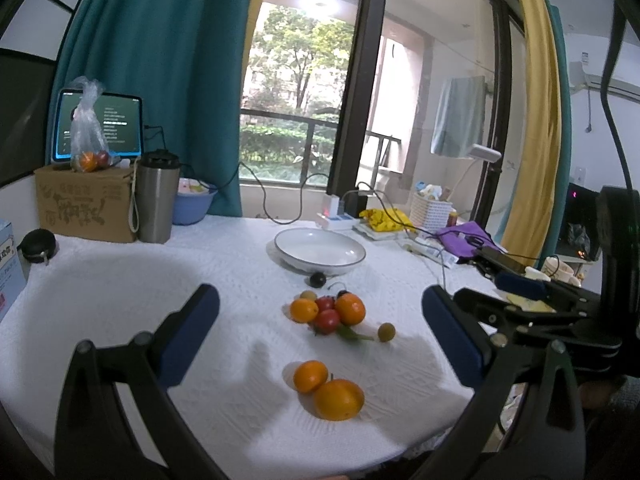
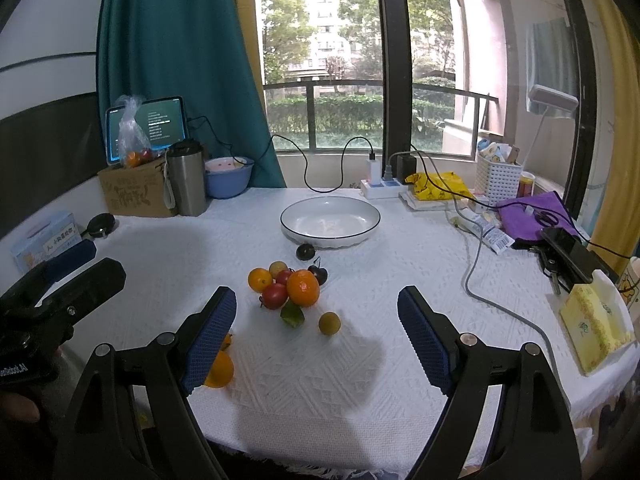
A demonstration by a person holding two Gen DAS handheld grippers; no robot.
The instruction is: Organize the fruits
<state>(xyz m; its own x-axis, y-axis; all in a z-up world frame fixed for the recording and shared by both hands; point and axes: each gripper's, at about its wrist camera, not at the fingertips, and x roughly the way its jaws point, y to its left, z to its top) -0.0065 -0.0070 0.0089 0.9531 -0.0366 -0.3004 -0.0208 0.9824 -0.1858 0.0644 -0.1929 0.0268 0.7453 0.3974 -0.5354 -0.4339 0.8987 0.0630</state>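
- Your left tool point(image 1: 320, 336) hovered above the table point(image 1: 120, 288) with its blue fingers point(image 1: 188, 340) spread wide and nothing between them.
- Far left, the cardboard box point(image 1: 84, 204) carried printed characters too blurred to read; the tablet point(image 1: 100, 126) on top of it showed lines of text, also unreadable.
- A pair of oranges point(image 1: 330, 390) lay touching each other just ahead of the left tool, slightly right of its centre line. That tool looked the nearer one to them.
- Beyond them sat the fruit cluster point(image 1: 328, 312): two more oranges, red fruits and a small pale one, pressed together, with a green leaf point(image 1: 352, 334) at its near edge.
- A small yellowish fruit point(image 2: 329, 323) lay alone just right of the cluster, almost dead ahead of your right tool point(image 2: 316, 332), which was likewise spread and empty.
- The white plate point(image 2: 296, 226) stood empty farther back, with a dark fruit point(image 2: 306, 251) just beside its near rim. Every fruit was on the table, none on the plate.
- Right of the plate lay a purple cloth point(image 2: 532, 216) and a yellow tissue pack point(image 2: 596, 320), whose print was too small to make out.
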